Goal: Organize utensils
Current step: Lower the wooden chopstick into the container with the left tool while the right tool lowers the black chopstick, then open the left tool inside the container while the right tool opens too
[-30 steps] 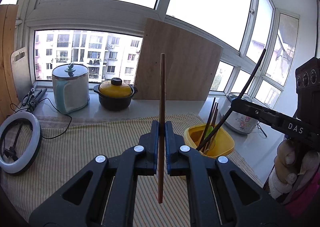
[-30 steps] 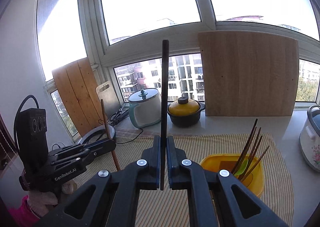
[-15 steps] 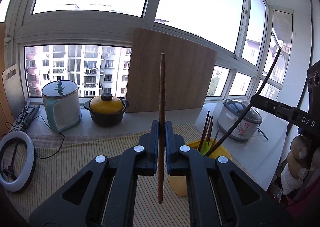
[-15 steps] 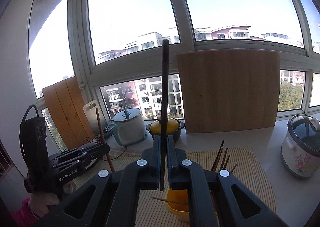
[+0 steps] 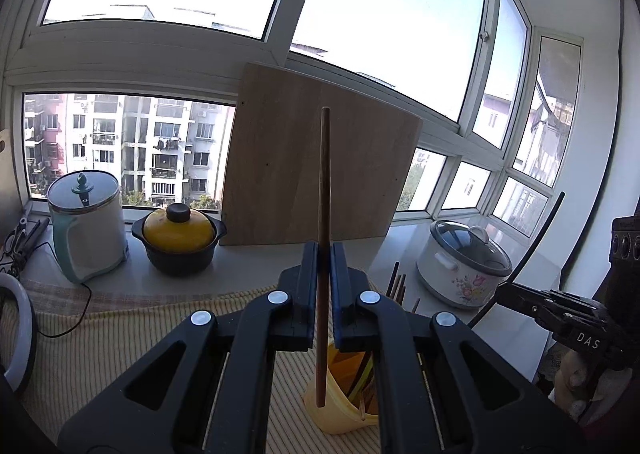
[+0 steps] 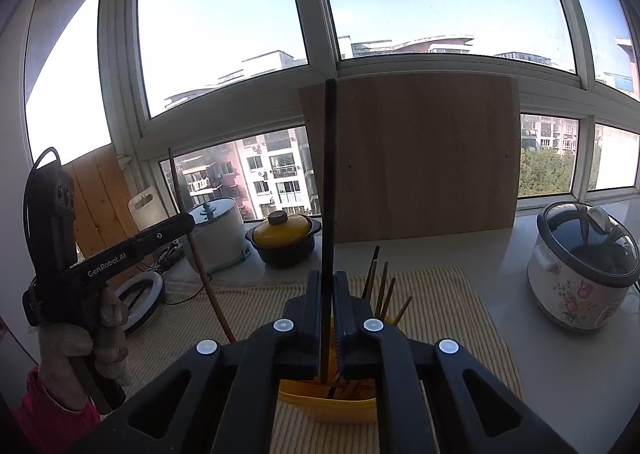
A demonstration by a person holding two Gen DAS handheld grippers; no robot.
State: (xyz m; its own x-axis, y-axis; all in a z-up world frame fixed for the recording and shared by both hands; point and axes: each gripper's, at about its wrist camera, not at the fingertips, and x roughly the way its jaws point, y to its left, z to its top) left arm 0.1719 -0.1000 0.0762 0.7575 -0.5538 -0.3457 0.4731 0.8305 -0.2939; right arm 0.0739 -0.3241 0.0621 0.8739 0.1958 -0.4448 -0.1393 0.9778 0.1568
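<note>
Because each stick must drop end-first into the yellow plastic holder (image 6: 328, 400), low in the frame's centre, we keep both upright. Our left gripper (image 5: 323, 290) is clenched on a reddish-brown wooden chopstick (image 5: 323, 238), its lower tip at the holder's rim. Our right gripper (image 6: 328, 318) grasps a black chopstick (image 6: 329, 189) whose tip seems already inside (among several chopsticks standing there). Vertical holds likely let them slide in without snagging.
</note>
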